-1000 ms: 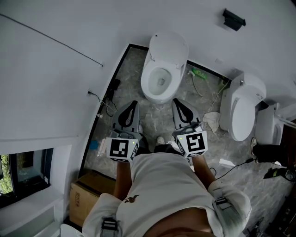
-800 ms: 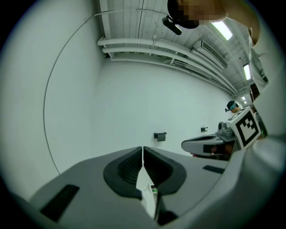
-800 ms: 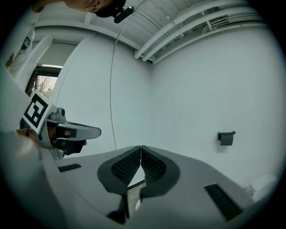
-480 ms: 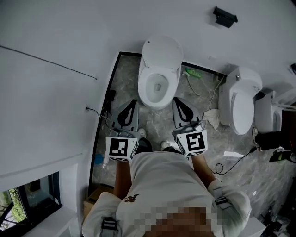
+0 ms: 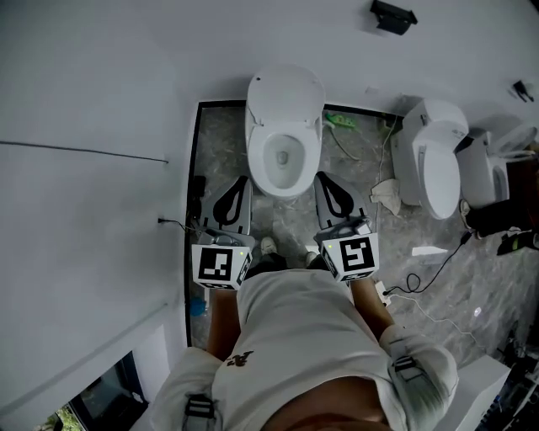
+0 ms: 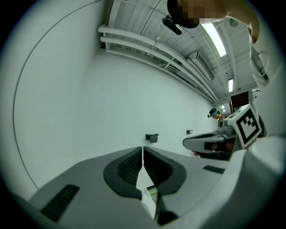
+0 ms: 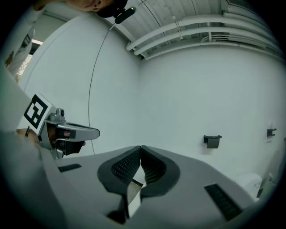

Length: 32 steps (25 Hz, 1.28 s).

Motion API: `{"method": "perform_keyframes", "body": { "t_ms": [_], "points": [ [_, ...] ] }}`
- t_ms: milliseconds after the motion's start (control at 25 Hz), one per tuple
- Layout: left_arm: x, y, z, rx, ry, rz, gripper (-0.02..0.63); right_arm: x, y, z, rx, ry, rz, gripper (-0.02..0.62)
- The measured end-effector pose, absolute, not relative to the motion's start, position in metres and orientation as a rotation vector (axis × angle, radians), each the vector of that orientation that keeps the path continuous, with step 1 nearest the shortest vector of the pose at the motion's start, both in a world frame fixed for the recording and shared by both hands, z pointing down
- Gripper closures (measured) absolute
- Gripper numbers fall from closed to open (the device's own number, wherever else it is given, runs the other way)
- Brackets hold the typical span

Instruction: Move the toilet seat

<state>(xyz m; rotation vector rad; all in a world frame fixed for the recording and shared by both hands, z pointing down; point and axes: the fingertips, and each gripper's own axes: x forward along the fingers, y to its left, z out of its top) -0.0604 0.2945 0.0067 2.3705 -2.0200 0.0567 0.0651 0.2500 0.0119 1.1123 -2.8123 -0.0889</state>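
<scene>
While the person stands facing the toilet (image 5: 284, 190), the head view shows its toilet seat (image 5: 258, 150) lying down around the bowl, with the lid (image 5: 286, 89) raised against the wall behind. The left gripper (image 5: 242, 186) is held just short of the toilet's front left edge and the right gripper (image 5: 324, 180) just short of its front right edge; neither touches it. A second toilet (image 5: 440, 172) stands to the right of the toilet, a green item (image 5: 341, 122) lies on the floor between them near the wall, and a black wall box (image 5: 392, 15) hangs above and to the right.

In the left gripper view, the jaws are pressed together with nothing between them. The toilet's white shows only as a sliver in the gap below the tips. The other gripper's marker cube (image 6: 247, 126) is at the right.

In the right gripper view, the jaws likewise meet, empty, pointing at the bare wall above the toilet.
</scene>
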Motion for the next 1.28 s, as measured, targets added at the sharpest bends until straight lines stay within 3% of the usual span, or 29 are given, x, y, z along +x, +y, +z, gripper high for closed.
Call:
{"method": "perform_keyframes", "body": {
  "t_ms": [680, 1280],
  "points": [
    [-0.089, 0.240, 0.031, 2.440, -1.842, 0.096, 0.577, 0.053, 0.218, 0.038, 1.282, -2.670, 0.006, 0.575],
    [-0.089, 0.132, 0.072, 2.389, -1.837, 0.197, 0.577, 0.050, 0.100, 0.073, 1.243, -2.654, 0.084, 0.574]
  ]
}}
